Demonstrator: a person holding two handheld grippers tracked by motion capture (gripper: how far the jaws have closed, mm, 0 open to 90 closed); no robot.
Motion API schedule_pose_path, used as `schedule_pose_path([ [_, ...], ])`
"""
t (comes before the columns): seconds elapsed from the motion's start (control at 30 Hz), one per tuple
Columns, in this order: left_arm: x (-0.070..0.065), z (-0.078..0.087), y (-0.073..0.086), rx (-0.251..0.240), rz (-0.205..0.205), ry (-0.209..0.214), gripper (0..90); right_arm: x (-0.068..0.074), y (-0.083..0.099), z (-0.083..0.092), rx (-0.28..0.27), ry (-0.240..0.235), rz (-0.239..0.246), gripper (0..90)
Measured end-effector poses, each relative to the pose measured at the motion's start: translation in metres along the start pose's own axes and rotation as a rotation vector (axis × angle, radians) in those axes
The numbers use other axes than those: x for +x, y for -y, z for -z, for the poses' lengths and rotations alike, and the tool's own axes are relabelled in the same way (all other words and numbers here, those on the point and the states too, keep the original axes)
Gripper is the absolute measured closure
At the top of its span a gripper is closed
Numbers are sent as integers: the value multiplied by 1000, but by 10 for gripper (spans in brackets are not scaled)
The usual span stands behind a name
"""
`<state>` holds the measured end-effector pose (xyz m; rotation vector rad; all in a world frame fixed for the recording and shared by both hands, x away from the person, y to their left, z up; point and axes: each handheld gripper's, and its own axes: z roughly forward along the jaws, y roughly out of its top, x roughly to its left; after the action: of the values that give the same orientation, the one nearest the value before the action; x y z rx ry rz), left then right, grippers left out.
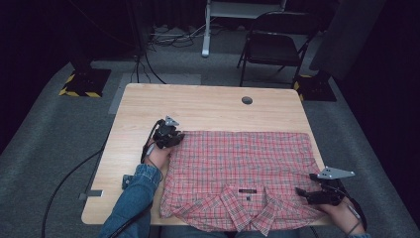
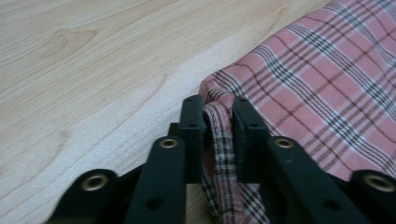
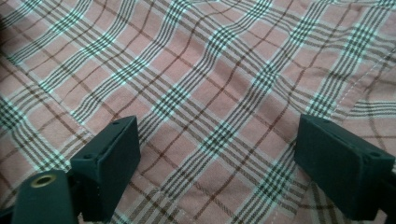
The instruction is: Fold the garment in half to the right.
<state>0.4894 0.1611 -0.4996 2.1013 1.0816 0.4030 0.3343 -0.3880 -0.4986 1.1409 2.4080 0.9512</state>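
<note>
High view: a red plaid shirt lies spread flat on the near half of the wooden tabletop, collar at the near edge. The left gripper sits at its far left corner, the right gripper at its near right edge. Folding looks barely begun: 1 corner is gripped, every fold is left. Grey carpet, a folding chair and cables lie beyond.

Left gripper view: the fingers pinch a raised fold of the shirt's edge above pale wood.

Right gripper view: the fingers are spread wide over flat plaid cloth, pinching nothing.
</note>
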Motion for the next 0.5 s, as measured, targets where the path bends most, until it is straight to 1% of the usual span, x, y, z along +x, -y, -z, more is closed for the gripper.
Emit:
schedule_pose_path([
  [0.07, 0, 0, 2, -12, 2, 6, 808, 0, 0, 0, 0, 1, 1, 145],
  [0.23, 1, 0, 4, -32, 1, 14, 819, 0, -1, 0, 3, 2, -2, 146],
  [0.4, 2, 0, 5, -31, -3, 20, 819, 1, -1, 0, 0, 9, -10, 145],
  [0.5, 3, 0, 5, -32, -10, 23, 818, 2, -3, -1, 10, 15, -15, 145],
])
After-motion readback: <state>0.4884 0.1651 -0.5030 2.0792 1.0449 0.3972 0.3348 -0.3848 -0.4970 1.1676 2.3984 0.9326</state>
